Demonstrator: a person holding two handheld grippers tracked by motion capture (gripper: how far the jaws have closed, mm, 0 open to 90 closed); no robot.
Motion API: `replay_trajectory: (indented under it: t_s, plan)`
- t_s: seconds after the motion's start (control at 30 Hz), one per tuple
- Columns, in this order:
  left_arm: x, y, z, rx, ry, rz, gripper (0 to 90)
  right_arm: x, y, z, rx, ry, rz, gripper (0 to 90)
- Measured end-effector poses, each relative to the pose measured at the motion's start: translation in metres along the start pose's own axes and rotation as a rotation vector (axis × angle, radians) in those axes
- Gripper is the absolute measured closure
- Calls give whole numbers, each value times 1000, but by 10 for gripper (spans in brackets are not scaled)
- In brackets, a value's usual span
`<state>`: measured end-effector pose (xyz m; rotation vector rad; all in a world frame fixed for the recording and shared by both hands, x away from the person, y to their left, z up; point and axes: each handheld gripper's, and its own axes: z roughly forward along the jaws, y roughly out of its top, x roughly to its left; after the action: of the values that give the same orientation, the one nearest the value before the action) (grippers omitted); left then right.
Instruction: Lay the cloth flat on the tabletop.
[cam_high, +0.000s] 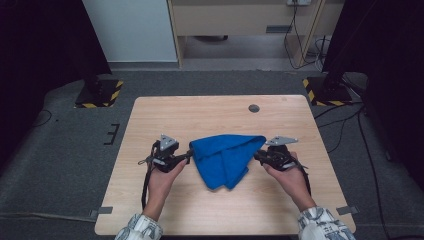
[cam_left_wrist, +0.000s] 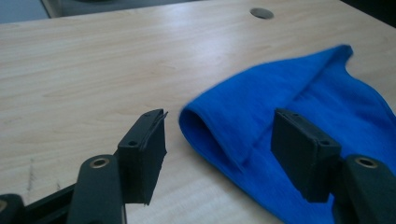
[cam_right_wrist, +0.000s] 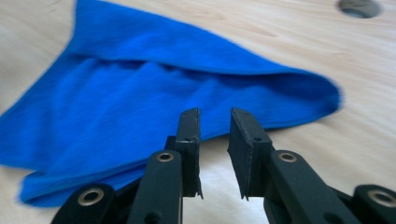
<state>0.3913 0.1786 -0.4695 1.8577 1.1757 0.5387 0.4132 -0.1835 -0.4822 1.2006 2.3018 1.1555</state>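
A blue cloth (cam_high: 225, 157) lies crumpled in a rough triangle on the middle of the wooden table (cam_high: 210, 115). My left gripper (cam_high: 190, 154) is at the cloth's left edge. In the left gripper view it (cam_left_wrist: 219, 140) stands open, its jaws wide apart, and the rolled edge of the cloth (cam_left_wrist: 303, 102) lies between them without being pressed. My right gripper (cam_high: 257, 156) is at the cloth's right corner. In the right gripper view its jaws (cam_right_wrist: 215, 126) are close together with a small gap, and the cloth (cam_right_wrist: 140, 93) lies just beyond and beneath the tips, not pinched.
A round cable hole (cam_high: 254, 108) sits near the table's far edge. Bare wood surrounds the cloth on all sides. On the floor beyond the table stand two black posts with yellow-striped bases (cam_high: 100, 92) (cam_high: 325, 92), and cables (cam_high: 345, 120) trail at the right.
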Motion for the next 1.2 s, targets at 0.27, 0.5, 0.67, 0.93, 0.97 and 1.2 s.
replay_trajectory:
  t_s: [0.27,0.5,0.67,0.93,0.97,1.2]
  plan:
    - [-19,-22,-2,7,-48,16,352,27,-9,-1,0,64,-14,780]
    - [-34,-40,-6,6,-97,20,348,48,-15,-3,-12,104,-39,781]
    - [-44,-48,-7,-5,-130,-29,327,62,-20,2,-23,137,-55,711]
    - [-62,-56,4,34,-147,49,282,79,-32,14,-38,189,-80,551]
    - [-64,-56,5,39,-152,56,282,81,-35,16,-37,192,-88,533]
    - [-67,-55,4,41,-154,72,275,88,-43,20,-14,172,-116,461]
